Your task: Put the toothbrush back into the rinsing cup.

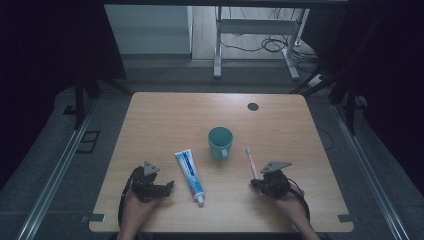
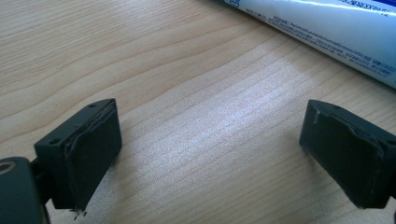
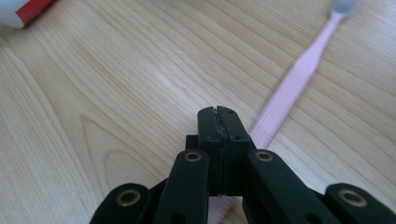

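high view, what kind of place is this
Probably a lab or recording setup, not a bathroom: a bare wooden table ringed by dark curtains, with floor rails and loose cables under a desk frame beyond.

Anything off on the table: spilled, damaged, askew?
Nothing spilled or broken. The teal mug stands upright; the toothpaste tube and pink toothbrush lie flat on the table. One small flaw: the left gripper pad edges look slightly frayed.

A teal cup (image 1: pixel 220 141) is seen mid-surface, upright, handle turned to the near side. A dark round hole (image 1: pixel 253 106) is noted far right in the wooden surface (image 1: pixel 165 120).
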`<move>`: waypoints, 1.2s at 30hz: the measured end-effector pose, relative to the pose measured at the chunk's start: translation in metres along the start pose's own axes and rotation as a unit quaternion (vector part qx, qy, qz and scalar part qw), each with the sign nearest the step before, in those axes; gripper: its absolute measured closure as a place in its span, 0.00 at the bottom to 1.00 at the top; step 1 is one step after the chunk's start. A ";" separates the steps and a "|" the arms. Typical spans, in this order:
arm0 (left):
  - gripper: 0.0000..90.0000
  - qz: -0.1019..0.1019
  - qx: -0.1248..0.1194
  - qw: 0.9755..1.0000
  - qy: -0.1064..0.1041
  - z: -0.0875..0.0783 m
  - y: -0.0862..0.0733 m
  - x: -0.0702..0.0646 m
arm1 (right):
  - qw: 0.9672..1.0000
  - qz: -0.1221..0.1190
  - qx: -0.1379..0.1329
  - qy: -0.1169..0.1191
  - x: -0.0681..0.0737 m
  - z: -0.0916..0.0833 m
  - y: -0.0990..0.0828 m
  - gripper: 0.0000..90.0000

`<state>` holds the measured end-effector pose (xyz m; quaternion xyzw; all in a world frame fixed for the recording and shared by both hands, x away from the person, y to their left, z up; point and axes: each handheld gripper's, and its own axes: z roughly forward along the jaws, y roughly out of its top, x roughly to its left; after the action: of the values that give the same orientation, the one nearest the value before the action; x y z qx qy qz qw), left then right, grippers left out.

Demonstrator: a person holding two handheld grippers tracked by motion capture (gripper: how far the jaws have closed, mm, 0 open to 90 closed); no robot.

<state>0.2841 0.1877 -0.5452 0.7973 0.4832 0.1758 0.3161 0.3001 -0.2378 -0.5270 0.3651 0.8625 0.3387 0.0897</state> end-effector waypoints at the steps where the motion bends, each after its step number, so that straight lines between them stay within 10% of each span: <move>1: 0.06 0.000 0.000 1.000 0.000 0.000 0.000 0.000 | 1.000 0.001 0.000 -0.002 -0.002 -0.001 -0.001 0.98; 21: 0.06 0.000 0.000 1.000 0.000 0.000 0.000 0.000 | 1.000 0.021 0.001 -0.020 -0.021 -0.019 -0.016 0.98; 36: 0.06 0.000 0.000 1.000 0.000 0.000 0.000 0.000 | 0.999 0.022 0.015 -0.040 -0.029 -0.037 -0.008 0.77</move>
<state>0.2841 0.1877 -0.5453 0.7972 0.4832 0.1758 0.3162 0.3015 -0.2808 -0.5073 0.3982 0.8550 0.3130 0.1114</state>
